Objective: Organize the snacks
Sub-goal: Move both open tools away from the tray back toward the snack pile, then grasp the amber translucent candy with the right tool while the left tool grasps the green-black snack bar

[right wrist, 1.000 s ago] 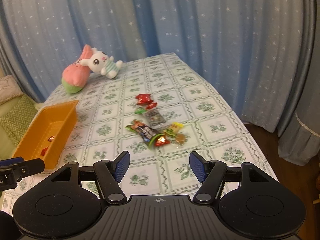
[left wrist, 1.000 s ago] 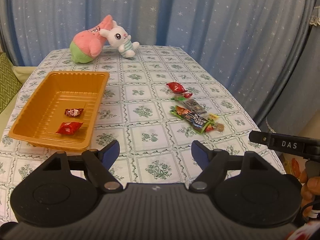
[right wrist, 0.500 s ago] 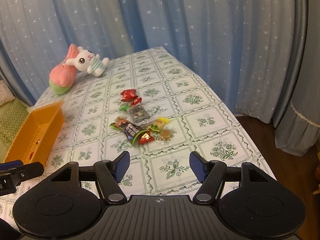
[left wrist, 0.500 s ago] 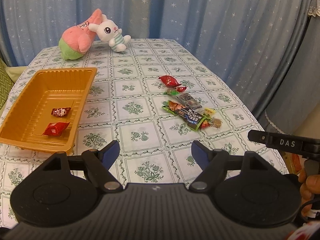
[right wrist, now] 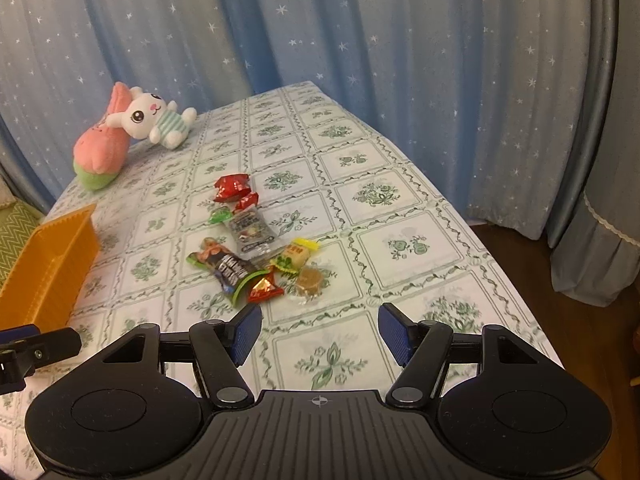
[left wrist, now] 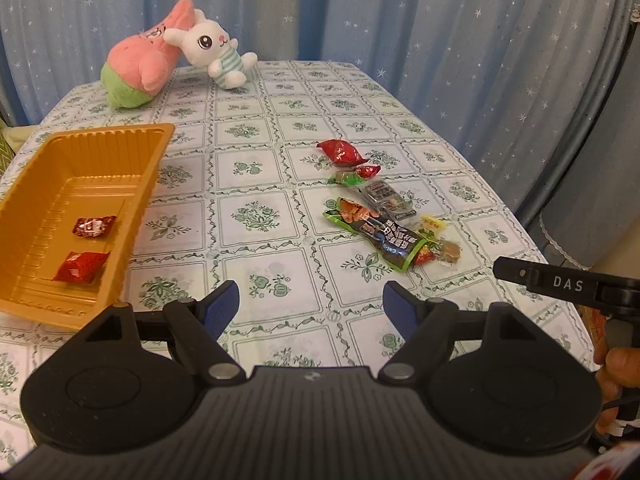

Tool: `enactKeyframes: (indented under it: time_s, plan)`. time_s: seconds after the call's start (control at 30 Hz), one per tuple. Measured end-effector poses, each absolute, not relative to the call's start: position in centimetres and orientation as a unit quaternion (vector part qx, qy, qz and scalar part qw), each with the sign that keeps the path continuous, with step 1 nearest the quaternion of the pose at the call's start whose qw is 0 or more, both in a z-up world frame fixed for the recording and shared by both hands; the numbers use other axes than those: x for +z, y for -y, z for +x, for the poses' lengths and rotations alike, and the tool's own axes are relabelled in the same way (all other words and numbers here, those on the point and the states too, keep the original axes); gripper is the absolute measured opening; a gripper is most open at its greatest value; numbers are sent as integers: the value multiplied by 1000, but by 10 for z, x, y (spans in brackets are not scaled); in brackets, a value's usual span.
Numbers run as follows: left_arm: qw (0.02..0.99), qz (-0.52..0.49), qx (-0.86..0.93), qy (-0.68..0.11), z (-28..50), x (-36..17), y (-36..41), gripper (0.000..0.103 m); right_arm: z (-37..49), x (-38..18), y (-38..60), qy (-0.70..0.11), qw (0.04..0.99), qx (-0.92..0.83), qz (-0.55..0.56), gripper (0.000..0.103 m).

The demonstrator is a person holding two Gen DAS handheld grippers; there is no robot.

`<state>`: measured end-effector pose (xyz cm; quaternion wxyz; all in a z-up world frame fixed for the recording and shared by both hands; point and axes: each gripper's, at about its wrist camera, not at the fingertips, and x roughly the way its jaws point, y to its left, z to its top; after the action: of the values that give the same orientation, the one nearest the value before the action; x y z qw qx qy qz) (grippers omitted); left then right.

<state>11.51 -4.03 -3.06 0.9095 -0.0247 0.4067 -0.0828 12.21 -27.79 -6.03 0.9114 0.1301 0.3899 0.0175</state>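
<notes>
Hovering above the near edge of the table (right wrist: pixel 400 184), both grippers are held with jaws spread wide and empty: left gripper (left wrist: pixel 311 304), right gripper (right wrist: pixel 319 330). A loose cluster of wrapped snacks (right wrist: pixel 256 240) is seen mid-table, right of the orange tray (left wrist: pixel 132 208), where two red packets (left wrist: pixel 88 246) already lie. The long green packet (right wrist: pixel 226 270) runs diagonally, far-left to near-right. Overlapping wrappers could be dragged along or slip if pinched flat.

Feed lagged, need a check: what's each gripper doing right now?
Left gripper: open, holding nothing.
Right gripper: open, holding nothing, above the table short of the snacks.
</notes>
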Motion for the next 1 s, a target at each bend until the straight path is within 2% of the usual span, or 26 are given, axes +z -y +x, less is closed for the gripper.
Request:
enactKeyframes:
  time_s: [0.1, 0.13, 0.2, 0.7, 0.8, 1.0]
  plan:
    - [907, -27, -82, -412, 126, -39, 44, 77, 137, -70, 278, -393, 910, 21, 127, 64]
    - [906, -28, -82, -413, 129, -42, 45, 77, 142, -74, 277, -396, 909, 24, 126, 56]
    - [905, -30, -82, -417, 137, -48, 47, 77, 153, -81, 277, -401, 907, 27, 127, 50]
    - [898, -43, -80, -431, 164, -74, 47, 77, 198, -115, 267, -425, 898, 39, 108, 33]
    - [897, -44, -80, -432, 165, -77, 45, 77, 199, -115, 265, -424, 899, 44, 100, 24]
    - [898, -47, -78, -431, 165, -78, 40, 77, 192, -110, 263, -405, 908, 46, 96, 22]
